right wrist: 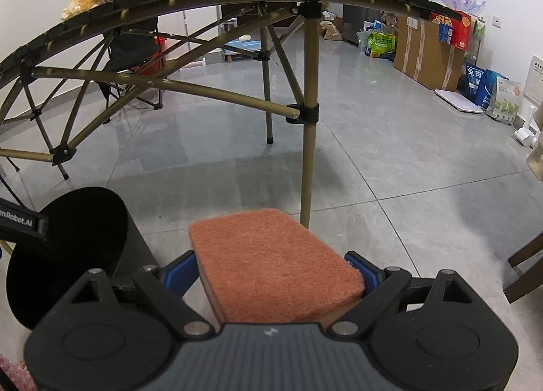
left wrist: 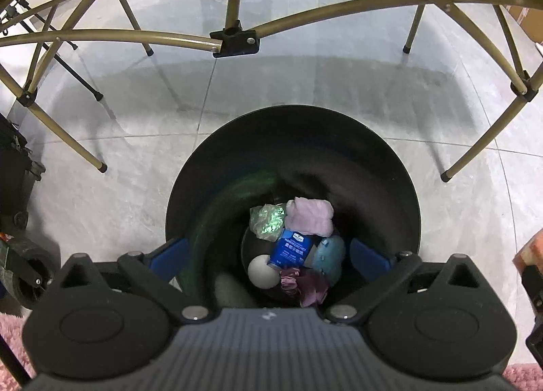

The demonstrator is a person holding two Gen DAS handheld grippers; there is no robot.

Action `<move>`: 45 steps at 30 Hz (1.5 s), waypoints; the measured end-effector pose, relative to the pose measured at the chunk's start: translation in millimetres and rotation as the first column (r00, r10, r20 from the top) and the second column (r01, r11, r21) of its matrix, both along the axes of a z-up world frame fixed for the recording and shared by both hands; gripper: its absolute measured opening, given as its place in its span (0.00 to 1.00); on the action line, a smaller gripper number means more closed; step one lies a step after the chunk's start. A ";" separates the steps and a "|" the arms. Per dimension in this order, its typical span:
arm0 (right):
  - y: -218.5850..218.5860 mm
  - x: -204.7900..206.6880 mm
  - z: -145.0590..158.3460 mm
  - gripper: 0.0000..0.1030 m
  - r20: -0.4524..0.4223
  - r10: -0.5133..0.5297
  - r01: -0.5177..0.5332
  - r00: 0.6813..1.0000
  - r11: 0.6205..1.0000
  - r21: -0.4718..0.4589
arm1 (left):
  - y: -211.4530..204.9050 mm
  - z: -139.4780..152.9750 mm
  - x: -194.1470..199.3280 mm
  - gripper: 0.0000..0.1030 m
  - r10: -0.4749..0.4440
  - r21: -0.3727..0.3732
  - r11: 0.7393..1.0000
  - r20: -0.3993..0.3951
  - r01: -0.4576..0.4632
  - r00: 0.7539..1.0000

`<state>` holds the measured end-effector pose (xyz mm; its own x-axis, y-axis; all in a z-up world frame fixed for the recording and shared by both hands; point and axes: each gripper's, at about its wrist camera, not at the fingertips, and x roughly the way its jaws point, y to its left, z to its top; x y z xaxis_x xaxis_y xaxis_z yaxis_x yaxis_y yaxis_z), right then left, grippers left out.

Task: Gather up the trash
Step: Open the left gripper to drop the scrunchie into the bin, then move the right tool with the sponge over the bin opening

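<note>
- Left tool (left wrist: pixel 268 255): nearest the left wrist camera, pointing steeply down over the mouth of the black bin (left wrist: pixel 400 187); its blue pads (left wrist: pixel 173 255) stand spread wide, with nothing between them.
- Bin contents, on the bin's bottom: a pink wad (left wrist: pixel 310 219), a greenish crumpled wrapper (left wrist: pixel 266 225), a blue tissue packet (left wrist: pixel 293 248), a pale ball (left wrist: pixel 263 270), a light-blue piece (left wrist: pixel 329 255) and a purple scrap (left wrist: pixel 312 286).
- Right tool (right wrist: pixel 271 272): pinching an orange sponge (right wrist: pixel 271 265) by its two long edges. The sponge is held above the floor (right wrist: pixel 390 153), to the right of the bin (right wrist: pixel 68 245), not over its mouth.
- Risk, release point: let go here, the sponge would probably land on the floor beside the bin; it must first travel left over the rim.
- Risk, collision: the left tool occupies the mouth, so the two tools could knock together unless it withdraws first.
- Risk, surroundings: the counter's leg (right wrist: pixel 309 140) stands just beyond the sponge; a forward swing might strike it.
</note>
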<state>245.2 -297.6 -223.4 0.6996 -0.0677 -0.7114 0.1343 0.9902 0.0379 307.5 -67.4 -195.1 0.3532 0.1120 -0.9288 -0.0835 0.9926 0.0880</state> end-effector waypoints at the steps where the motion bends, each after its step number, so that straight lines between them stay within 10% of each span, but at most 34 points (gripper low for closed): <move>1: -0.1 0.6 0.4 0.89 0.001 0.002 -0.002 1.000 1.000 -0.003 | 0.7 1.3 -1.0 1.00 0.001 -0.004 1.000 0.002 -0.001 1.000; 45: 64.8 -9.9 33.1 0.89 0.060 0.137 -0.134 0.989 0.990 -0.051 | 73.3 59.2 -58.4 1.00 0.032 -0.082 0.997 0.202 -0.015 0.979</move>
<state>235.3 -232.8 -190.3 0.7481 -0.0013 -0.6636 -0.0020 1.0000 -0.0043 249.1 5.9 -136.0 0.5335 0.0514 -0.8443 -0.1148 0.9933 -0.0121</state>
